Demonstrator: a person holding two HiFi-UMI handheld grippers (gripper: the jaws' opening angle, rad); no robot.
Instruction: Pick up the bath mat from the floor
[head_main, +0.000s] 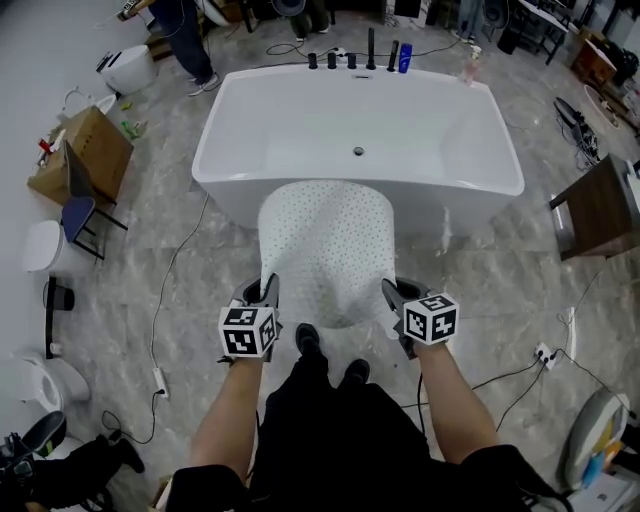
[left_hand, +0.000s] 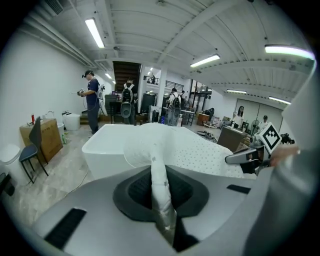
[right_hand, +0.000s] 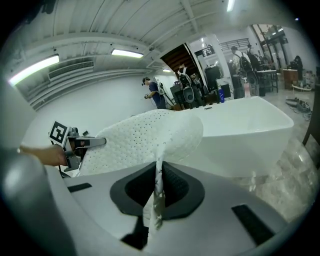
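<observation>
The white dotted bath mat (head_main: 325, 250) hangs off the floor just in front of the bathtub (head_main: 505, 182), its far edge up by the tub's near rim (touching or not, I cannot tell). My left gripper (head_main: 267, 290) pinches the mat's near left corner and my right gripper (head_main: 392, 293) the near right. Both jaws are clamped tight on the fabric. A blue bottle (head_main: 404, 58) stands at the tub's far rim.

The head view looks steeply down from above the person's arms onto the floor (head_main: 130, 250) and the bathtub (head_main: 300, 120) ahead. Each gripper view sits close behind its own jaws, facing roughly level across the bathtub's near edge. All three views share the bathtub and the mat (head_main: 325, 235). The left gripper view also catches the right gripper (left_hand: 250, 157), and the right gripper view catches the left gripper (right_hand: 85, 142).
</observation>
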